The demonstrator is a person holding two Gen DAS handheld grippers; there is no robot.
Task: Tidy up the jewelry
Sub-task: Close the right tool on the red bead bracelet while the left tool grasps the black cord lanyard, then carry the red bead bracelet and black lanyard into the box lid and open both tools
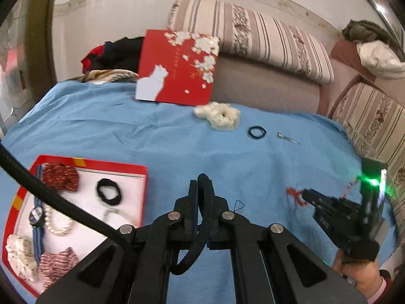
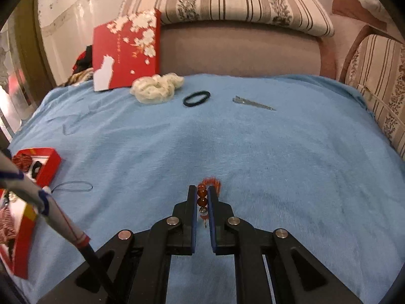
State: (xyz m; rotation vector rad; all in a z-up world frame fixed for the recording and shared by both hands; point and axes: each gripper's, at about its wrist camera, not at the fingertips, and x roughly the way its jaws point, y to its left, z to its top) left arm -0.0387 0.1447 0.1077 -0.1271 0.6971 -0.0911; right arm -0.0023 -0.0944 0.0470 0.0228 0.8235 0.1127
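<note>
Item: bead string [image 2: 202, 198] w/ red tassel, pinched in R gripper [image 2: 202, 197], low over blue cloth [image 2: 278, 157]; axis runs along fingers. Box [image 1: 141, 177] lies well left (nearer L gripper [image 1: 202, 190], closed on black cord).

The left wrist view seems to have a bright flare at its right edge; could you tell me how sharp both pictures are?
Left wrist view: green glare blooms over the blurred right claw; right wrist view: red box at left is smeared, beaded bracelet fairly sharp.

Blue cloth [image 2: 227, 139]; red floral lid [image 1: 177, 67]; cream scrunchie [image 2: 155, 87]; black hair tie [image 2: 197, 98]; amber-red beads [image 2: 202, 197].
</note>
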